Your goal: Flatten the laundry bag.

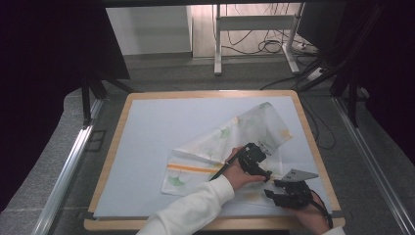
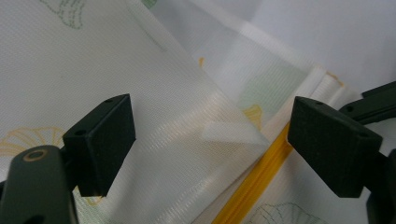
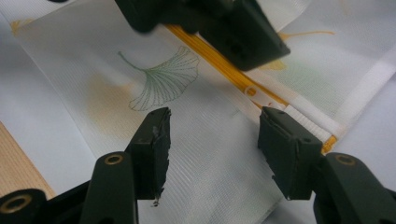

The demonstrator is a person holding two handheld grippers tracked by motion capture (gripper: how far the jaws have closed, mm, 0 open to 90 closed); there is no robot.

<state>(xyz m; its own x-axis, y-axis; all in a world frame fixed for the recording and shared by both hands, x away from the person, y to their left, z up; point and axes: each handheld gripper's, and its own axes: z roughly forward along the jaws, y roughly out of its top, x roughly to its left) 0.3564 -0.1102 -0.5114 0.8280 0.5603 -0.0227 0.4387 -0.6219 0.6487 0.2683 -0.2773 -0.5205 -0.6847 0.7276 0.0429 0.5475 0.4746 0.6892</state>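
A sheer white cloth (image 1: 230, 142) printed with green and orange ginkgo leaves lies folded on the pale blue mat (image 1: 156, 137) that covers the worktop, reaching from the mat's right half toward its near right corner. An orange stripe (image 1: 193, 169) runs along the fold near the cloth's near edge.

The left gripper (image 1: 254, 159) hovers over the cloth's middle, jaws spread wide. In the left gripper view a folded corner of the cloth (image 2: 224, 130) and the orange stripe (image 2: 252, 186) lie between the pads but below them, untouched.

The right gripper (image 1: 288, 193) sits at the cloth's near right end, close to the worktop's near edge. Its jaws stand apart over the fabric (image 3: 215, 154), with the stripe's end (image 3: 261, 100) just beyond the pads; nothing is pinched.
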